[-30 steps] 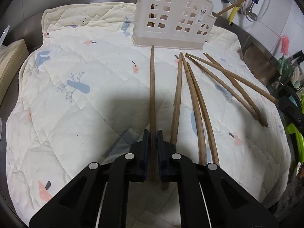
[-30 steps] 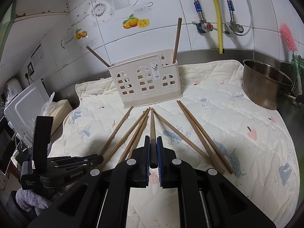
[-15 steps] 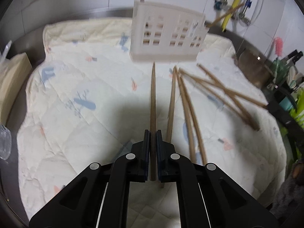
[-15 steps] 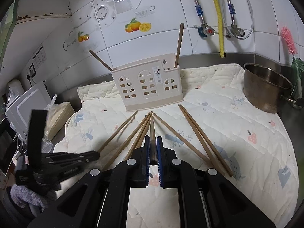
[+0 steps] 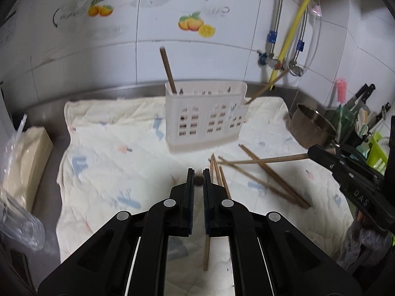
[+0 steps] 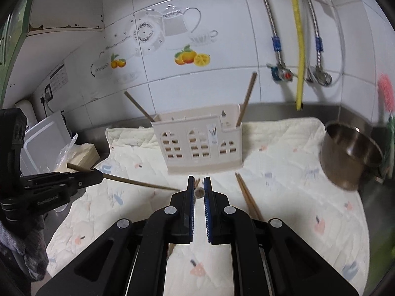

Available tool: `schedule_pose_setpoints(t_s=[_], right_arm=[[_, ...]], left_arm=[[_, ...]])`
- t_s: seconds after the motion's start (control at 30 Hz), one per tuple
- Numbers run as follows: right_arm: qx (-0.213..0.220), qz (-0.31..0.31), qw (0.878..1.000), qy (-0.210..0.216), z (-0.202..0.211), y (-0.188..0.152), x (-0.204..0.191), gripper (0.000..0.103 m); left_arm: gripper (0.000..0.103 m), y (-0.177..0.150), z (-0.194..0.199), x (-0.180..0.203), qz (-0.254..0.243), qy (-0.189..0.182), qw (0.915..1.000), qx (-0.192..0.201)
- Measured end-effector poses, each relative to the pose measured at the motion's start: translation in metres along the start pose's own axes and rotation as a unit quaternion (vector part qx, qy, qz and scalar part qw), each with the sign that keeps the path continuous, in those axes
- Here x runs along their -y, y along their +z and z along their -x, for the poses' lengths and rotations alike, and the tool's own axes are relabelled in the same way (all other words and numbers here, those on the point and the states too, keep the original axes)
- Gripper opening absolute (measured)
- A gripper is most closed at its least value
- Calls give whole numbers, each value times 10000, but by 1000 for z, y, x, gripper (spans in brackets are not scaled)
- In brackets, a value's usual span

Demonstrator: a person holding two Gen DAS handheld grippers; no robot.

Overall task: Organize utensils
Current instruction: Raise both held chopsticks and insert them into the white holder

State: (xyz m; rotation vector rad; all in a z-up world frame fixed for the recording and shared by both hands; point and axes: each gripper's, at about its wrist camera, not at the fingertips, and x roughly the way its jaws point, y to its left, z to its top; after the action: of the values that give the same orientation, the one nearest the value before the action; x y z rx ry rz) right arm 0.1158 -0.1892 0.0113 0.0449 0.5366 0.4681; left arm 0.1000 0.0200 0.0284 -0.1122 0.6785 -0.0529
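Note:
A cream utensil holder (image 5: 205, 118) (image 6: 200, 148) stands upright at the back of the quilted mat (image 5: 111, 148), with one chopstick (image 5: 167, 69) leaning out at its left end and another (image 5: 266, 87) at its right. My left gripper (image 5: 198, 172) is shut on a wooden chopstick (image 5: 198, 180), seen end-on, held above the mat. My right gripper (image 6: 199, 181) is shut on a second chopstick (image 6: 199, 192). Each gripper shows in the other's view, the left gripper (image 6: 98, 174) and the right gripper (image 5: 309, 151), sticks pointing inward. Several loose chopsticks (image 5: 271, 180) lie on the mat before the holder.
A steel pot (image 6: 350, 157) sits at the mat's right edge, with a knife and utensil rack (image 5: 358, 120) beyond it. A beige box (image 5: 27, 157) and a plastic bag (image 5: 17, 222) are on the left. Pipes and a yellow hose (image 5: 293, 32) hang on the tiled wall.
Both grippers have risen, lifting their chopsticks off the mat. The views have tilted up, so the holder sits lower and the wall fills the top.

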Motion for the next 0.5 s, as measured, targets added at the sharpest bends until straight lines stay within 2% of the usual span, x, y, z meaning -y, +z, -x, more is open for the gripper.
schedule_pose_setpoints(t_s=[0.2, 0.5], right_arm=[[-6, 289, 9995, 113, -2, 45, 7, 7], [35, 463, 9987, 217, 3, 114, 20, 7]], left_arm=[[5, 27, -3, 2, -69, -171, 9998, -2], [5, 67, 10, 12, -231, -403, 9986, 243]])
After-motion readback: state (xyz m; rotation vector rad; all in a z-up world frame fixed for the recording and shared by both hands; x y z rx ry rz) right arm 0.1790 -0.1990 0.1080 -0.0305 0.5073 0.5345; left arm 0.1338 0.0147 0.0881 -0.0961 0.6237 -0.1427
